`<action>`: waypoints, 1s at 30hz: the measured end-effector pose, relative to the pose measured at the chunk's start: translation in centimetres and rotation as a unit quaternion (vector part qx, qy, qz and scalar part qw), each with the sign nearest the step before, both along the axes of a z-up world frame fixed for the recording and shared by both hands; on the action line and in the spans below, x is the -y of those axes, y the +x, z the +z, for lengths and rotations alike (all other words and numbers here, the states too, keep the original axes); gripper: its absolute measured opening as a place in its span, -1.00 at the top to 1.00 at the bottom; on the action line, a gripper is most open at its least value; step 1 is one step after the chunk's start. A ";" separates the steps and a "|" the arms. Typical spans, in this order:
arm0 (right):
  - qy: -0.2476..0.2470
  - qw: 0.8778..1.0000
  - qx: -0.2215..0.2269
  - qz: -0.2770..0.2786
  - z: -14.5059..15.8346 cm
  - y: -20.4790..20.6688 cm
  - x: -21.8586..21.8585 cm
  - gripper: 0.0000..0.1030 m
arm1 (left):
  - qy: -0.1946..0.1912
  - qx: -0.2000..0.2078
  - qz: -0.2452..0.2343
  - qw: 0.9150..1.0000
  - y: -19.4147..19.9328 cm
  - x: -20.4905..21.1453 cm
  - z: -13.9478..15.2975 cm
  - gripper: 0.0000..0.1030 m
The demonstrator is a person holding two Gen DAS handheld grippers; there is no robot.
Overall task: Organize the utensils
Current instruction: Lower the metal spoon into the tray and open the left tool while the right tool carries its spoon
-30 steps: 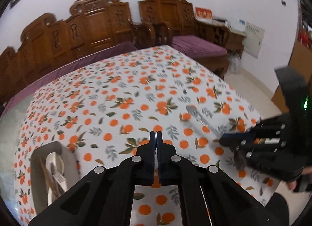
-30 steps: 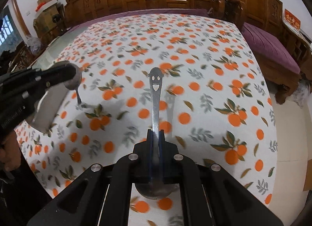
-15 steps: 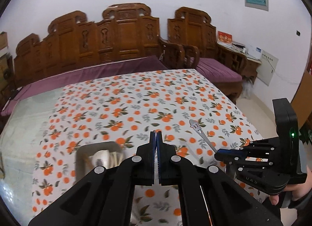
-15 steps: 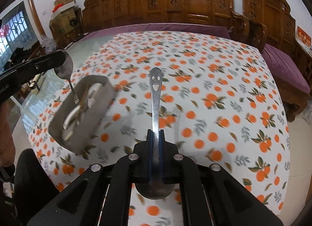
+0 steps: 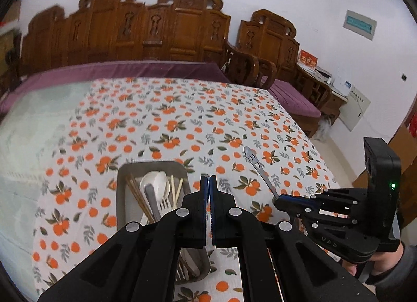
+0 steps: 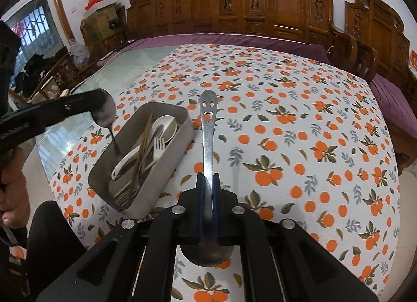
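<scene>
My right gripper (image 6: 208,175) is shut on a steel spoon (image 6: 208,140) with a smiley face cut into its handle; the handle points away and the bowl sits under the fingers. The left wrist view shows the same gripper (image 5: 280,200) and spoon (image 5: 256,165) at the right. My left gripper (image 5: 208,178) is shut. In the right wrist view the left gripper (image 6: 96,100) pinches the bowl of a small dark spoon (image 6: 106,113), whose handle hangs over a grey metal tray (image 6: 182,114). The tray (image 5: 122,187) holds white spoons, chopsticks and forks.
An orange-print cloth (image 6: 286,119) covers most of the table, with bare glass (image 5: 31,124) at the left. A carved wooden bench (image 6: 260,2) with purple cushions stands behind. A person's hand (image 6: 10,184) holds the left gripper.
Both grippers have swung left and risen a little, each with its spoon. The tray has come from the left edge toward the middle of both views.
</scene>
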State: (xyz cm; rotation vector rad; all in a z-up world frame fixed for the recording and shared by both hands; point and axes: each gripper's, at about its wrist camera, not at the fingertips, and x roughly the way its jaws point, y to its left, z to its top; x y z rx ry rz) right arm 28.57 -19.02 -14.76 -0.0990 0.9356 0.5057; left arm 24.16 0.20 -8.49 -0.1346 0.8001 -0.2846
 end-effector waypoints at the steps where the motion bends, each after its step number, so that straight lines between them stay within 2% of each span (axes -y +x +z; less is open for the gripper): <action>1: 0.001 1.000 -0.001 0.001 0.0 0.0 -0.1 0.86 | -0.001 -0.002 0.001 1.000 0.1 -0.2 -0.2 0.98; 10: 0.012 1.000 -0.007 0.014 -0.3 0.0 -2.2 0.86 | -0.003 -0.042 0.034 0.999 1.9 -2.5 -3.9 0.98; 18: 0.018 1.000 -0.011 0.017 -0.3 0.4 -3.3 0.86 | -0.035 -0.067 0.042 0.996 4.1 -3.9 -5.9 0.96; 30: 0.029 0.999 -0.026 0.013 -0.4 2.0 -4.5 0.86 | 0.005 -0.106 0.056 0.993 6.9 -4.8 -8.7 0.88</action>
